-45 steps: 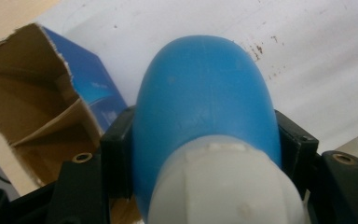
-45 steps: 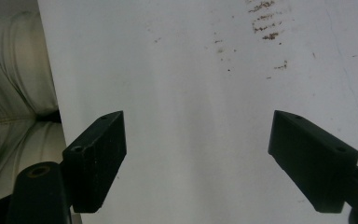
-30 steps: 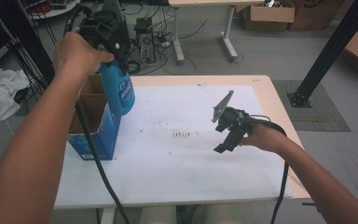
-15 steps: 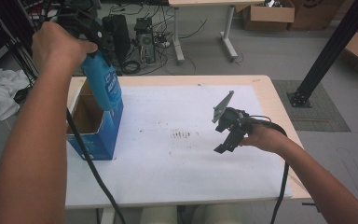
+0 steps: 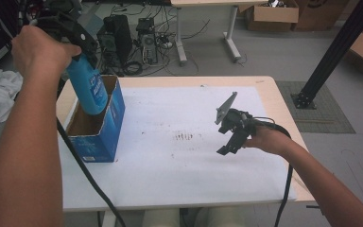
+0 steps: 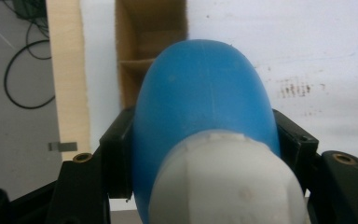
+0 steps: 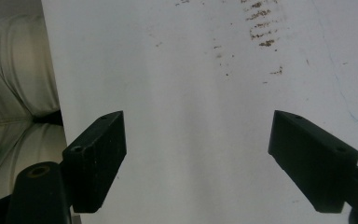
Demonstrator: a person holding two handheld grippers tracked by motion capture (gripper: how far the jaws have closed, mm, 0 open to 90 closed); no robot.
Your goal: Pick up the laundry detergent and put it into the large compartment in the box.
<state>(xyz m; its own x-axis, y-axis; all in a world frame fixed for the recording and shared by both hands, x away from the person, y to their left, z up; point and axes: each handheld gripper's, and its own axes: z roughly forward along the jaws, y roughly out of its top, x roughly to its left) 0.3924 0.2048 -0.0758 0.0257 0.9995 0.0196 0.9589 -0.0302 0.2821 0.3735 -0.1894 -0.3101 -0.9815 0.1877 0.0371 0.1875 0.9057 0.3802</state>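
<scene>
high view: stained white table point(image 5: 170, 179), cluttered room

Smooth matt plastic bottle point(image 6: 205, 121); brown cardboard box point(image 5: 97, 137); white paper-covered table point(image 5: 170, 170).

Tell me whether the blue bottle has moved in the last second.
Yes. The blue bottle, shut in the left gripper, has shifted left over the open box, from above its right wall to above its opening.

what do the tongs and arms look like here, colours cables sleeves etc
Both tongs are black. The right tongs carry a grey three-cornered plate on top and have blocky, slanted jaws with small round screw holes. A black cable trails from the left tongs, another from the right. Both forearms are bare, no sleeves in view.
</scene>
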